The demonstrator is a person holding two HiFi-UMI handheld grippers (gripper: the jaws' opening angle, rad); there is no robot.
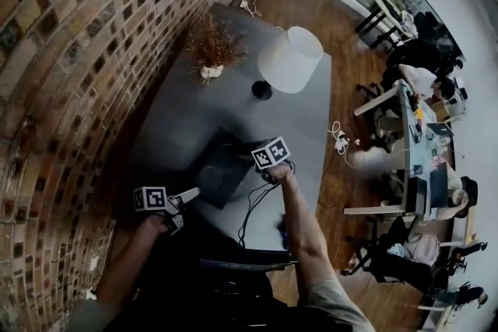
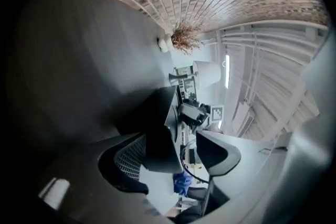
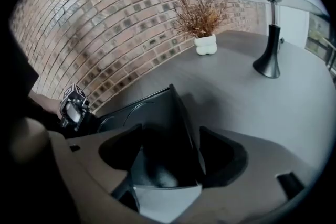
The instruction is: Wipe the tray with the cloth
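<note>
Head view: the dark tray sits centre frame on the grey desk, with a gripper at each end.
Left gripper: fingers open astride the tray's edge, one against it and a gap at the other, likely readying a grip.
Right gripper: fingers closed on the tray's near corner, seemingly tipping it up.
Cloth: in neither gripper; a blue lump, low centre, may be it.
Stage: wiping apparently not begun.
</note>
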